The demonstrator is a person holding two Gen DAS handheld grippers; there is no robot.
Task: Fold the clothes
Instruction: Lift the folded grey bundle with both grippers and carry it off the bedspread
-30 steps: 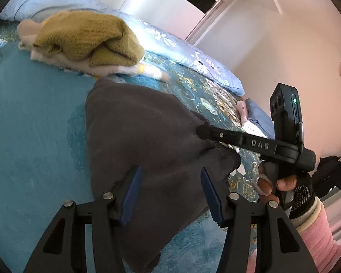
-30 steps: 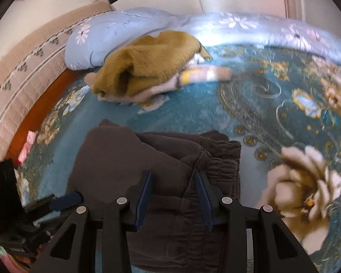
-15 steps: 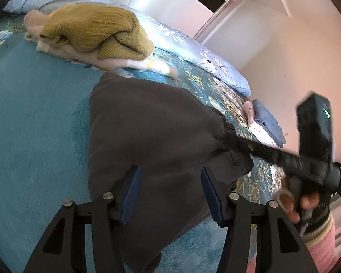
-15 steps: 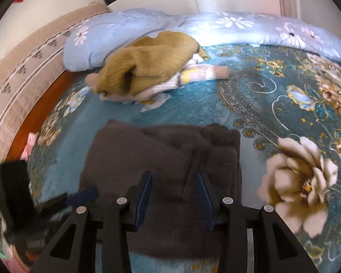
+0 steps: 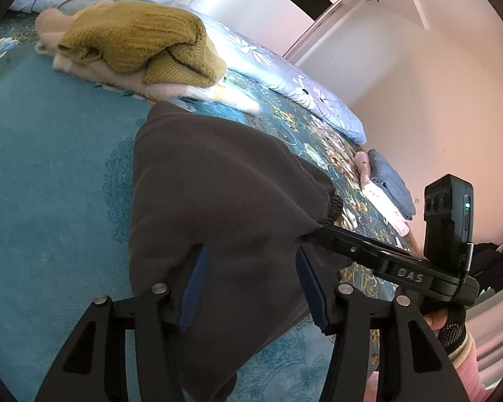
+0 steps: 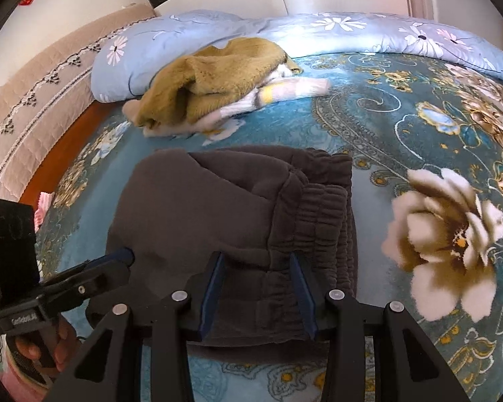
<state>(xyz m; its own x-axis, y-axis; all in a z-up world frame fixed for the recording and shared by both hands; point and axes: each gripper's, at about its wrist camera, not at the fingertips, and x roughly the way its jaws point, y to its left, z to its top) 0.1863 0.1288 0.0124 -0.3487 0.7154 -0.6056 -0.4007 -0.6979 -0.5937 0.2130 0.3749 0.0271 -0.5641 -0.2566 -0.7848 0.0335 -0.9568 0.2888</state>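
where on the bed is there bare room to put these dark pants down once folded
Free: the teal bedspread left of the dark grey sweatpants, and the flowered stretch to their right. Crowded: the head end, with the mustard knitted sweater pile against the blue floral pillows.

Folded trousers [image 6: 231, 221] lie mid-bed [image 6: 402, 140], waistband on their right side in the right wrist view. Heap of sweaters [image 6: 218, 83] sits behind them, against the quilt [image 6: 318, 30] along the far edge. Small folded stack [image 5: 385, 187] at the bed's edge, well right of the trousers in the left wrist view.
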